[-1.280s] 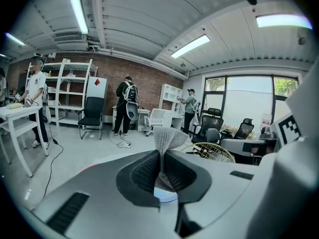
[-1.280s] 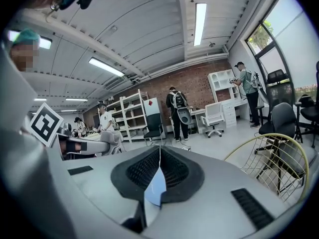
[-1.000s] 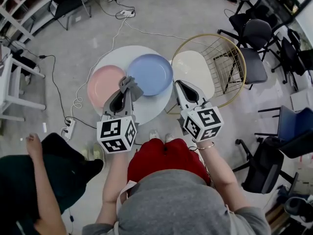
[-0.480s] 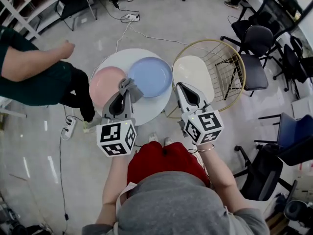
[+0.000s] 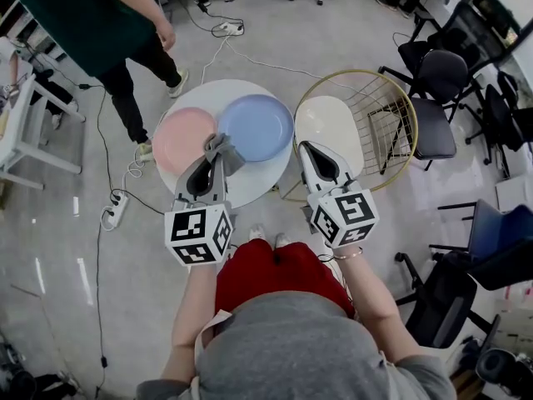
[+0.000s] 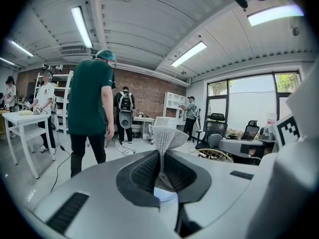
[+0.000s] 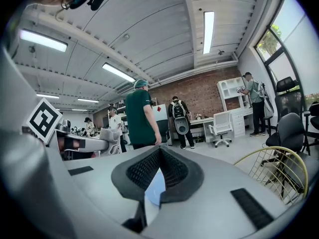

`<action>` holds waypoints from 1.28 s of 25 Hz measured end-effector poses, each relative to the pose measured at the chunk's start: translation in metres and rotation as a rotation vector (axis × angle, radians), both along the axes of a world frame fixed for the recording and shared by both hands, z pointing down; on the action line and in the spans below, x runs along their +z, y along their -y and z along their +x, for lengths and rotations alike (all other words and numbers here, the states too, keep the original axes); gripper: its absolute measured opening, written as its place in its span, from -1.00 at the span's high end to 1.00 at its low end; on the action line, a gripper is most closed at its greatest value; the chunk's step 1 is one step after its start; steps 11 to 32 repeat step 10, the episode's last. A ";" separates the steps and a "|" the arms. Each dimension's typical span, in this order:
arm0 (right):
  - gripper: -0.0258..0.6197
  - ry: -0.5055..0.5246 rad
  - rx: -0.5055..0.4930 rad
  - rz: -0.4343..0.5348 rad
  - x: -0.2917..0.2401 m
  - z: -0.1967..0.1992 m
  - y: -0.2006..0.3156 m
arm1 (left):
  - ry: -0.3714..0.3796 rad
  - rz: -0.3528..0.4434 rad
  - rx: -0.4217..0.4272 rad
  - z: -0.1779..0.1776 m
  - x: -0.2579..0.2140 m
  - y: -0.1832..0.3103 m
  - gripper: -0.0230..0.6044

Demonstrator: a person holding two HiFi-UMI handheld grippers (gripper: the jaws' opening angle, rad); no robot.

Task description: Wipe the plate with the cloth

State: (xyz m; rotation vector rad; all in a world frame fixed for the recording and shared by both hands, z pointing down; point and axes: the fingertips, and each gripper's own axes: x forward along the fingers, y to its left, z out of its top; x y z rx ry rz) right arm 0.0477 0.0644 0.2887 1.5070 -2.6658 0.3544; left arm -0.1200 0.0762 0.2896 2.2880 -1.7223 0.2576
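Note:
A blue plate and a pink plate lie side by side on a round white table. My left gripper hovers over the table's near side, at the blue plate's near-left edge, shut on a grey cloth. In the left gripper view the cloth fans out above the closed pads, and a sliver of blue plate shows below them. My right gripper is shut with nothing in it, just right of the table. In the right gripper view its pads meet over a patch of the blue plate.
A gold wire basket chair holding a cream cushion stands right of the table. A person in a green shirt stands at the far left. A power strip and cables lie on the floor; office chairs crowd the right.
The person in the green shirt has walked from the left side round to the far left. Both grippers have barely moved, and the cloth stays pinched.

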 end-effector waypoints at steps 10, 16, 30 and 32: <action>0.83 0.003 -0.005 0.007 -0.002 0.007 -0.005 | 0.000 0.004 -0.006 0.008 -0.003 -0.007 0.82; 0.83 0.003 -0.005 0.007 -0.002 0.007 -0.005 | 0.000 0.004 -0.006 0.008 -0.003 -0.007 0.82; 0.83 0.003 -0.005 0.007 -0.002 0.007 -0.005 | 0.000 0.004 -0.006 0.008 -0.003 -0.007 0.82; 0.83 0.003 -0.005 0.007 -0.002 0.007 -0.005 | 0.000 0.004 -0.006 0.008 -0.003 -0.007 0.82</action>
